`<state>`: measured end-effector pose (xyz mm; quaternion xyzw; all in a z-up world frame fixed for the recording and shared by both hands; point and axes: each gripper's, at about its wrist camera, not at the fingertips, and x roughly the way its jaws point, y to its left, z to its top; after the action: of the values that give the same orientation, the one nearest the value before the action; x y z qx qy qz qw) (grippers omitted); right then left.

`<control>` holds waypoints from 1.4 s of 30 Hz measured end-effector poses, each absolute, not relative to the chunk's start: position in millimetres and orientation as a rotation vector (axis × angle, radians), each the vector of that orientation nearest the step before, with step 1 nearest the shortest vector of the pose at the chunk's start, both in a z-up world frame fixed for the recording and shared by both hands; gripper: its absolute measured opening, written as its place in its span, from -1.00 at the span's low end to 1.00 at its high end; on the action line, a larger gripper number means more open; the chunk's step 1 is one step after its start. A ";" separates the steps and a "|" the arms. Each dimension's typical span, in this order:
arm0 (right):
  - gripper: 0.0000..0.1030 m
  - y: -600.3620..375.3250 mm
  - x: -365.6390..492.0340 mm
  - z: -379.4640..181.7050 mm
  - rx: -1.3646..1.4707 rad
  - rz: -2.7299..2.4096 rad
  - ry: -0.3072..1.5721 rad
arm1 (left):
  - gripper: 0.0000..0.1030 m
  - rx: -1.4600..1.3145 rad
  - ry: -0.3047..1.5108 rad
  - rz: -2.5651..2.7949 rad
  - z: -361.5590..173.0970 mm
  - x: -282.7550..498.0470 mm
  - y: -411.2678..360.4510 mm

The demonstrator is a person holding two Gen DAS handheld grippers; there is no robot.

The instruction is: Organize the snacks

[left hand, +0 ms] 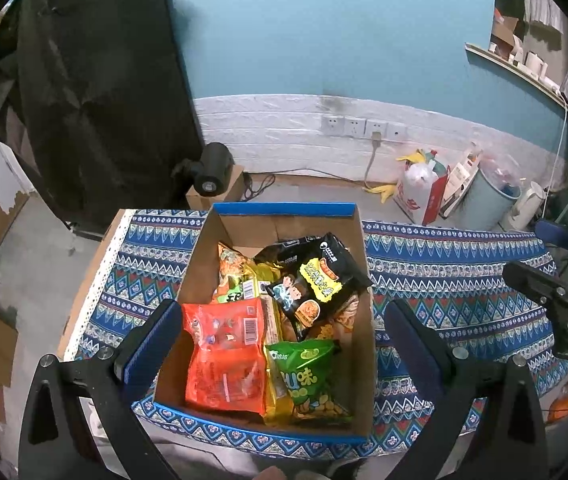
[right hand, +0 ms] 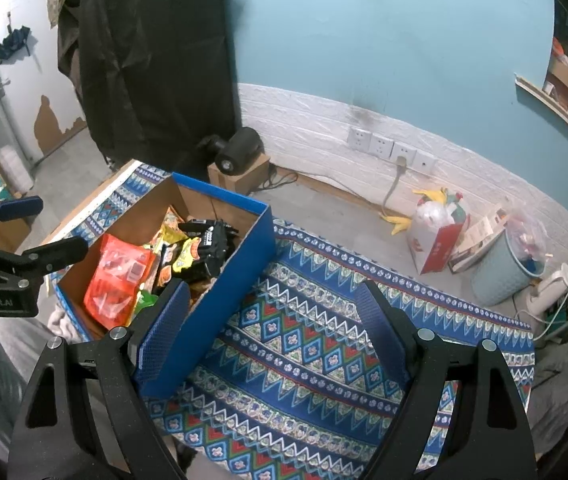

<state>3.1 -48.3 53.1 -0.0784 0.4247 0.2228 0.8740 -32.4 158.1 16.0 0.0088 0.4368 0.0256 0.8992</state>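
A blue cardboard box (left hand: pixel 284 209) stands on the patterned cloth and holds several snack packs: an orange pack (left hand: pixel 226 360), a green pack (left hand: pixel 309 376), a black pack (left hand: pixel 315 280) and a yellow-orange one (left hand: pixel 236 270). My left gripper (left hand: pixel 284 344) is open and empty above the box's near half. My right gripper (right hand: pixel 272 332) is open and empty over the cloth, to the right of the box (right hand: pixel 224 280). The left gripper (right hand: pixel 40 228) also shows at the left of the right wrist view.
The table is covered by a blue patterned cloth (left hand: pixel 443 272). Behind it on the floor are a black device on a small box (left hand: pixel 212 176), a white-red bag (left hand: pixel 423 196), a light blue bin (left hand: pixel 487 200) and a white kettle (left hand: pixel 523 204).
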 end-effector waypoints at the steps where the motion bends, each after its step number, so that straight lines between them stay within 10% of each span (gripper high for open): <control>1: 0.63 -47.9 3.0 53.2 -0.164 0.466 0.888 | 0.97 0.020 0.905 0.052 15.7 -32.5 157.4; 42: 0.63 -45.6 5.1 50.4 -0.169 0.458 0.899 | 0.97 0.067 0.917 0.037 11.2 -34.8 145.9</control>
<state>5.1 -45.6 50.4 -0.0807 0.4301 0.2193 0.8720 -34.8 145.9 11.2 0.0321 0.4427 0.0177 0.8959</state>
